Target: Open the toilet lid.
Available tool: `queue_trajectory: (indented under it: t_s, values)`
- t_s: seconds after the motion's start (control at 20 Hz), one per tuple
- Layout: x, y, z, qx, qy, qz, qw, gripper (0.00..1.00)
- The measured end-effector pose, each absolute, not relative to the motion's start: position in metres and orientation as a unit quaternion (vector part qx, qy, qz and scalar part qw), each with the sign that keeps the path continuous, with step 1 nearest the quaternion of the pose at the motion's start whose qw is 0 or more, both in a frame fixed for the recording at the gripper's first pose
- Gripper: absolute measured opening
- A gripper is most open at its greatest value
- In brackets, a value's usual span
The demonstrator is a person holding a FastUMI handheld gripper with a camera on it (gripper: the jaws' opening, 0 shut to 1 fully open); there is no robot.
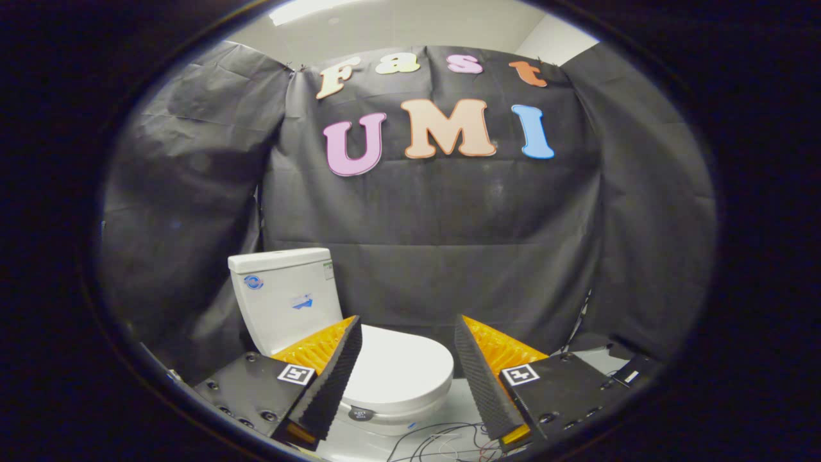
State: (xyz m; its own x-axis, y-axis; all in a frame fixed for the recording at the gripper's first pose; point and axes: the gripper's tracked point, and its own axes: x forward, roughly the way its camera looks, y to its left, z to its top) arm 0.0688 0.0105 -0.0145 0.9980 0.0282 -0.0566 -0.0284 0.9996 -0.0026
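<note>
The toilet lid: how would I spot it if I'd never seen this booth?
Find the white ceramic tank against the black cloth wall. In front of it lies the smooth white oval toilet lid, closed flat on the bowl, just beyond the open gripper. Unlike the boxy upright tank, it is rounded and horizontal.

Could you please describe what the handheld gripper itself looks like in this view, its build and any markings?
The gripper has two wedge-shaped fingers with ribbed, corrugated inner pads. Each finger is mounted on a flat black plate dotted with screws. A small square black-and-white fiducial marker sits on each plate. Behind each pad there is a ridged orange backing.
</note>
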Motion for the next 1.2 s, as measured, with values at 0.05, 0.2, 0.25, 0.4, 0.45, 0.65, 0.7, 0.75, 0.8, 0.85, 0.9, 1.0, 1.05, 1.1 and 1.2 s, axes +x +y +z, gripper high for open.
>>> queue_trajectory:
  t_s: [0.05, 0.2, 0.25, 0.4, 0.45, 0.65, 0.7, 0.75, 0.8, 0.85, 0.9, 1.0, 1.05, 1.1, 1.2]
  values:
    - [0.077, 0.016, -0.020, -0.003, 0.037, 0.021, 0.999, 0.90]
    - [0.106, 0.035, -0.038, 0.015, 0.054, 0.033, 0.998, 0.90]
    - [0.114, 0.043, -0.045, 0.028, 0.056, 0.033, 0.998, 0.90]
    - [0.140, 0.071, -0.060, 0.094, 0.042, 0.029, 0.994, 0.90]
    - [0.148, 0.079, -0.065, 0.120, 0.035, 0.024, 0.992, 0.90]
    - [0.168, 0.094, -0.096, 0.242, 0.031, -0.036, 0.969, 0.87]
    - [0.170, 0.096, -0.102, 0.272, 0.024, -0.055, 0.960, 0.85]
    - [0.171, 0.099, -0.108, 0.302, 0.013, -0.073, 0.951, 0.84]
    - [0.169, 0.102, -0.114, 0.330, 0.004, -0.089, 0.940, 0.84]
    - [0.168, 0.104, -0.125, 0.355, 0.000, -0.107, 0.929, 0.84]
    - [0.164, 0.108, -0.137, 0.376, 0.001, -0.125, 0.918, 0.84]
    - [0.157, 0.119, -0.158, 0.416, 0.001, -0.151, 0.897, 0.84]
    - [0.153, 0.125, -0.166, 0.435, -0.001, -0.161, 0.886, 0.84]
    - [0.150, 0.129, -0.174, 0.453, -0.004, -0.170, 0.875, 0.84]
    - [0.142, 0.138, -0.193, 0.489, -0.009, -0.191, 0.851, 0.84]
